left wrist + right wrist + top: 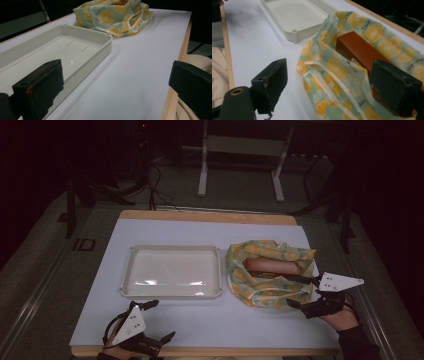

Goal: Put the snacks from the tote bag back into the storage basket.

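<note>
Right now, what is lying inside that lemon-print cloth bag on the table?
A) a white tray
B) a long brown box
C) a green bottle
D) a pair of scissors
B: a long brown box lies in the open lemon-print bag, while the white tray sits apart beside it.

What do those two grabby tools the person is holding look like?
Both are black, each with two chunky, blocky jaws. The left gripper and right gripper each carry a pale grey three-cornered plate dotted with small dark holes. A thin black cable loops from the left one. The left gripper view shows a small red mark on one jaw. The right arm wears a dark sleeve.
</note>
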A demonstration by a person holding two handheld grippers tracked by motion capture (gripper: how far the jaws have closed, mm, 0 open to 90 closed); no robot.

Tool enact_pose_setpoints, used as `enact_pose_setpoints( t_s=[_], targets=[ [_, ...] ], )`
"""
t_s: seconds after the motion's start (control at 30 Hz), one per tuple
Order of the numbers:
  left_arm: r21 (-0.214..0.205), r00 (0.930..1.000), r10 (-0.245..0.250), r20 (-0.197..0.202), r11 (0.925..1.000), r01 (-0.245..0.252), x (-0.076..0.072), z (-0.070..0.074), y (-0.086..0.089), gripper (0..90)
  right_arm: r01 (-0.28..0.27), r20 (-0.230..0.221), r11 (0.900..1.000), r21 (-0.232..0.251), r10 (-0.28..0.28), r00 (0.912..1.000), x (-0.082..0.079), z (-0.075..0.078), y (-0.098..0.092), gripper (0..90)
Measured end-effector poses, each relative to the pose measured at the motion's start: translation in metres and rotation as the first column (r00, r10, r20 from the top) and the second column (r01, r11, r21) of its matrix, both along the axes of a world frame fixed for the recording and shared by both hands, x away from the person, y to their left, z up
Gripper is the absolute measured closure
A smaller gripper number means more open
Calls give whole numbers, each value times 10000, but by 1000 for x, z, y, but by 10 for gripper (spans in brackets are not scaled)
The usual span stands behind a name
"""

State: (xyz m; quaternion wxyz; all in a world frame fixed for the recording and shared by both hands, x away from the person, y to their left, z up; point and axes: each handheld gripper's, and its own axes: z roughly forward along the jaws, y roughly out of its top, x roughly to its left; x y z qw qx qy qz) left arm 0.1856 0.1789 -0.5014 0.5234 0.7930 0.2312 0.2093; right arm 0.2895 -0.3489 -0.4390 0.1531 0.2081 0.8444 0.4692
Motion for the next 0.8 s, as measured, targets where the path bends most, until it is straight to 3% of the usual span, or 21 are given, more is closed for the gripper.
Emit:
enact_pose_setpoints(
  t_s=[0.17,0.37,0.7,0.8],
  targets=[
    [125,9999,-163,-1,9998,163,0,-1,-1,0,84,123,10000,-18,-84,9999,9,11,-1,155],
    [139,9999,-171,-23,9998,171,0,-1,-1,0,87,208,10000,42,-87,9997,14,14,-3,157],
    [234,9998,-198,-54,9995,199,0,-1,-2,0,-56,402,10000,-35,57,9992,42,26,-6,238],
    [251,9997,-221,-50,9994,223,0,-2,-2,0,13,198,10000,-48,-12,9998,53,27,-7,239]
  ],
)
